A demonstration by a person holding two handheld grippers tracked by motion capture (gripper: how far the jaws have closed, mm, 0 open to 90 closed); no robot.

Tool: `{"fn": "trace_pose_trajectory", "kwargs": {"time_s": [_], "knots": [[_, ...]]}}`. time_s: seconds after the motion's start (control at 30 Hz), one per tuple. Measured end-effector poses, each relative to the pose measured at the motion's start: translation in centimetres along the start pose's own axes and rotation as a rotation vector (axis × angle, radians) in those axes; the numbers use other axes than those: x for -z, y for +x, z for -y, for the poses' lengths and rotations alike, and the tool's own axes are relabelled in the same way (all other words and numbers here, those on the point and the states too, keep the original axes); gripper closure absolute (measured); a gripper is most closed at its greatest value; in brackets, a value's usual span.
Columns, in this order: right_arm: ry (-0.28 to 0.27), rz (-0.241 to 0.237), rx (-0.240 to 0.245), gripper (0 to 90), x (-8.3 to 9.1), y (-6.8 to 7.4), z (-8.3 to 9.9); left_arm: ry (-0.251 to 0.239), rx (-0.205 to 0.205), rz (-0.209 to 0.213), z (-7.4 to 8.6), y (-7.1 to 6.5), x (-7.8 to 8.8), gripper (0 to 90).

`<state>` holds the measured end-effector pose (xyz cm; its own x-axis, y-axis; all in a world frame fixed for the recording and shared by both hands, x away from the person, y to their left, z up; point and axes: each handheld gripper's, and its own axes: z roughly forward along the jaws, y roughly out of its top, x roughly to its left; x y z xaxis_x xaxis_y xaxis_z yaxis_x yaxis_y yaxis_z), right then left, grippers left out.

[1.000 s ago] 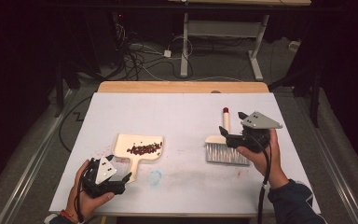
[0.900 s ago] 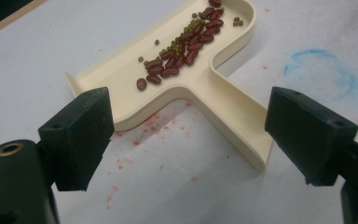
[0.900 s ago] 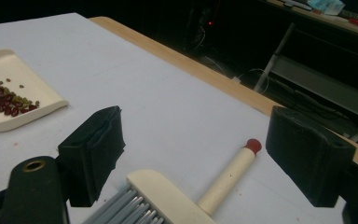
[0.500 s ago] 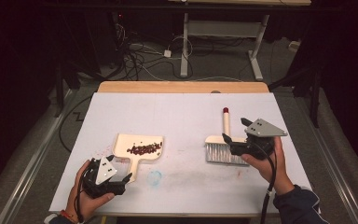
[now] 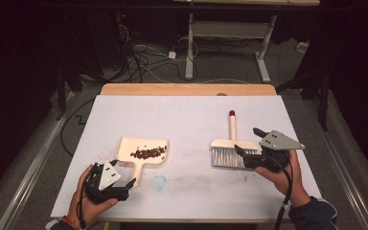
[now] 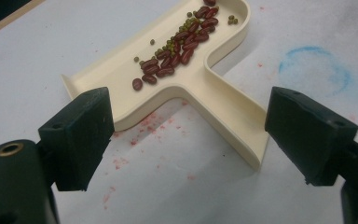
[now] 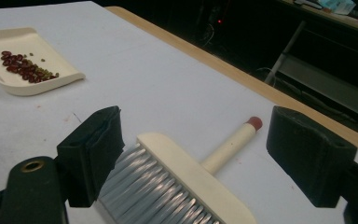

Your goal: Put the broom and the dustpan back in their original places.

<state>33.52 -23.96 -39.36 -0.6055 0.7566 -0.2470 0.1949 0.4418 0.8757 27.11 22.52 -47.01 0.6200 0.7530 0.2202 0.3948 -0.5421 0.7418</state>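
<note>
White and lit against a dark room, the worktop carries a cream dustpan with red and green beans at the left and a hand brush at the right. The left claw gapes wide just short of the dustpan handle, and the right claw gapes wide beside the bristles. Judging by that, gripping seems next: centre each handle between the jaws before closing, and keep the pan level so nothing rolls out.

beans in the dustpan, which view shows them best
The left gripper view: the beans lie close enough to tell red ones from small green ones. The right gripper view shows them smaller, at the far left. The high view shows a dark streak in the dustpan.
</note>
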Motion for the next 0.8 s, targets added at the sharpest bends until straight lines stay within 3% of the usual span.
{"fn": "trace_pose_trajectory", "kwargs": {"time_s": [0.3,0.37,0.8], "knots": [[0.01,-0.034,-0.002,18.4,0.9,-0.5,1.6,-0.003,-0.02,-0.003,0.0,0.1,-0.1,15.3],[0.007,-0.042,-0.007,18.4,1.2,-0.6,1.9,0.003,-0.007,0.002,0.0,0.0,-0.1,15.3],[0.04,-0.023,-0.013,18.4,2.1,-0.6,4.3,-0.003,-0.025,0.008,-0.1,0.0,-0.2,15.3]]}}
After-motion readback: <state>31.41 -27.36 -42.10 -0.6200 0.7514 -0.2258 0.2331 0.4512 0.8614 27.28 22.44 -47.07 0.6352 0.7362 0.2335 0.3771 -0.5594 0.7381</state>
